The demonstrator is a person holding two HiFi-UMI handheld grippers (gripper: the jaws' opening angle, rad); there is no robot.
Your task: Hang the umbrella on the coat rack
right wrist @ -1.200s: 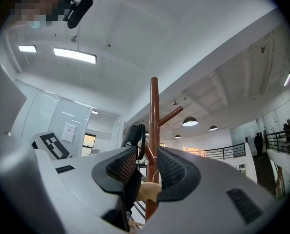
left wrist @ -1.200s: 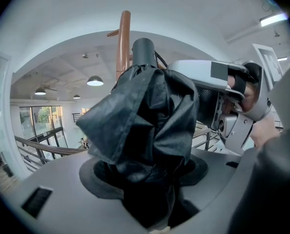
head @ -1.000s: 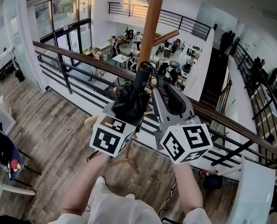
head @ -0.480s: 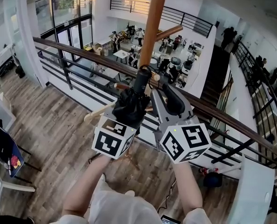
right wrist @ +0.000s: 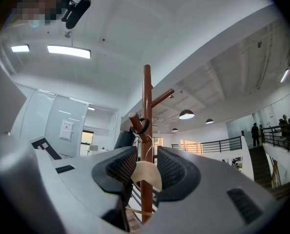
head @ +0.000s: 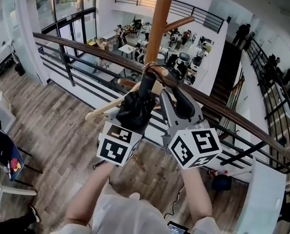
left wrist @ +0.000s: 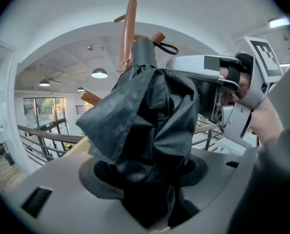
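Left fingers (left wrist: 93,177) clenched on the folded umbrella (left wrist: 145,111) | its strap (right wrist: 147,122) looped over a peg (right wrist: 134,120) of the rack (right wrist: 147,96) | right fingers (right wrist: 118,169) parted, pale hanger (right wrist: 146,173) in the gap | I should lower gently until the strap carries it, then release.

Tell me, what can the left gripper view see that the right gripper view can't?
Only the left gripper view: the left gripper gripping the umbrella, black cloth bunched between its jaws. Only the right gripper view: the staircase and a long ceiling light. Both: the brown coat rack pole and the umbrella's strap looped over a peg.
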